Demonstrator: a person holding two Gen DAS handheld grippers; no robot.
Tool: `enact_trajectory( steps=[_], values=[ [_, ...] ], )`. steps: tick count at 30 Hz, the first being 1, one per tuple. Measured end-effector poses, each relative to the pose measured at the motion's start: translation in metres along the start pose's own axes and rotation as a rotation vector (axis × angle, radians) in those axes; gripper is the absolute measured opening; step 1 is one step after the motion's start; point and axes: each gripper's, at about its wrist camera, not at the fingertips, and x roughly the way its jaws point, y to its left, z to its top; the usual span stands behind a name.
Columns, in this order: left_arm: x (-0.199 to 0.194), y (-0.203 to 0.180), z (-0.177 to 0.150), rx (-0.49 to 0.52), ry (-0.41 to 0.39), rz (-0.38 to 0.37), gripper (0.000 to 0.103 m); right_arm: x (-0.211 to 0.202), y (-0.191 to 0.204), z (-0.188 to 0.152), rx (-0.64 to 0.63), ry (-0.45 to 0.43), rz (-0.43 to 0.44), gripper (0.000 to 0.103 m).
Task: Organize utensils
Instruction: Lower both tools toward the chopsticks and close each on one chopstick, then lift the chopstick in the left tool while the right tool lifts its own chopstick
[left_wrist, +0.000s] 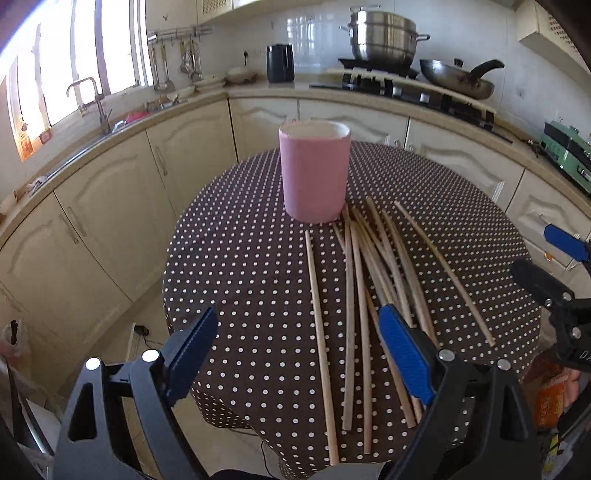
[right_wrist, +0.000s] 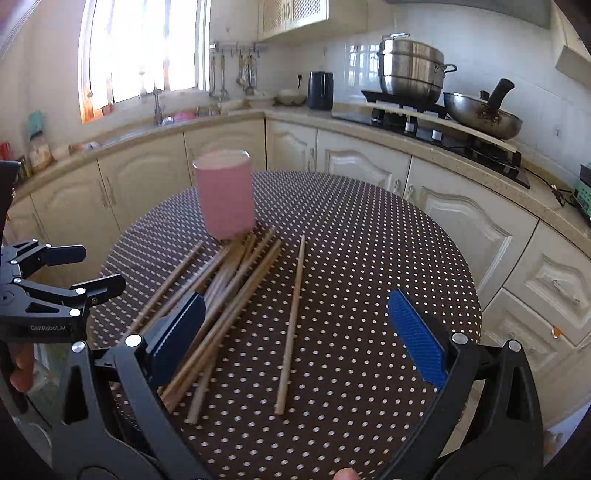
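A pink cup (left_wrist: 314, 171) stands upright on a round table with a brown polka-dot cloth (left_wrist: 240, 258). Several wooden chopsticks (left_wrist: 365, 280) lie in a loose pile in front of it. One chopstick (left_wrist: 320, 325) lies apart at the pile's left. My left gripper (left_wrist: 299, 336) is open and empty above the near ends of the pile. The right wrist view shows the cup (right_wrist: 225, 195), the pile (right_wrist: 221, 295) and a single chopstick (right_wrist: 291, 325) lying apart. My right gripper (right_wrist: 295, 325) is open and empty above that single chopstick. The other gripper (right_wrist: 85, 269) shows at the left.
Cream cabinets (left_wrist: 110, 206) and a countertop curve around behind the table. A sink with a tap (left_wrist: 92, 99) is at the left. A steel pot (left_wrist: 384, 37), a wok (left_wrist: 458, 79) and a black kettle (left_wrist: 280, 62) stand at the back. The right gripper (left_wrist: 554, 266) shows at the right edge.
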Motion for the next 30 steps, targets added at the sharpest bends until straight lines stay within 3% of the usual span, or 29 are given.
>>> enact_trajectory(
  steps=[3,7,11,14,18,25,30],
  values=[
    [0.028,0.004,0.005,0.003,0.076,-0.043,0.087,0.021,-0.003,0.004,-0.03,0.07,-0.008,0.097],
    [0.056,0.005,0.014,0.007,0.15,-0.037,0.085,0.049,-0.01,0.014,-0.022,0.181,0.07,0.088],
    [0.08,0.001,0.023,0.022,0.247,-0.027,0.06,0.081,-0.012,0.025,-0.027,0.334,0.136,0.079],
    [0.089,0.002,0.024,0.002,0.309,-0.037,0.047,0.104,-0.013,0.032,-0.03,0.446,0.158,0.071],
    [0.094,-0.002,0.026,0.003,0.323,-0.027,0.04,0.129,-0.011,0.04,-0.055,0.567,0.147,0.057],
    [0.102,-0.006,0.038,-0.014,0.325,-0.027,0.008,0.161,-0.009,0.048,-0.068,0.706,0.126,0.034],
    [0.104,0.0,0.038,-0.052,0.314,-0.051,0.006,0.178,0.004,0.059,-0.128,0.751,0.084,0.023]
  ],
)
